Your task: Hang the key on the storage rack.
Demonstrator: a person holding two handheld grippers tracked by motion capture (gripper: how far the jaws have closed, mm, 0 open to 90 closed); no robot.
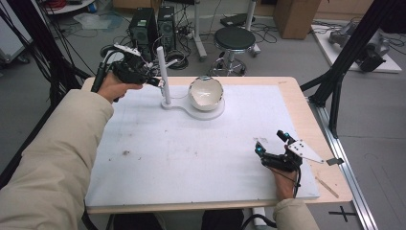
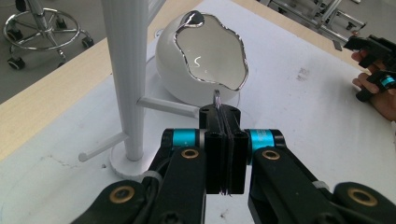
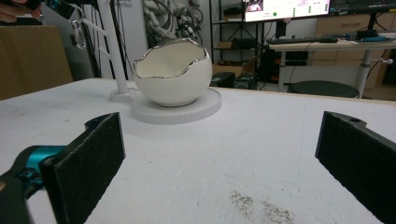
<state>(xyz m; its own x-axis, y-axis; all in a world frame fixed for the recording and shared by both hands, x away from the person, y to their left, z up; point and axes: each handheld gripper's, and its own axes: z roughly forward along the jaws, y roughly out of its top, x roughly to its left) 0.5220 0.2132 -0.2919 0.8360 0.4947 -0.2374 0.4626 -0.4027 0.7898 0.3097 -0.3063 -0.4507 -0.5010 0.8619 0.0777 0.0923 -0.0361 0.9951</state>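
Left gripper (image 2: 223,109) pinched tight on a small shiny metal ring (image 2: 217,97), maybe a clasp, beside the white post with side pegs (image 2: 126,79), near the white egg-shaped bowl with silver rim (image 2: 201,60). Right gripper (image 3: 219,158) wide apart, holding nothing. Could slip off a peg and drop.

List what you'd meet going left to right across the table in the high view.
Left gripper with its jaws shut on a small metal ring → white stand post → egg-shaped white bowl → right gripper, jaws open.
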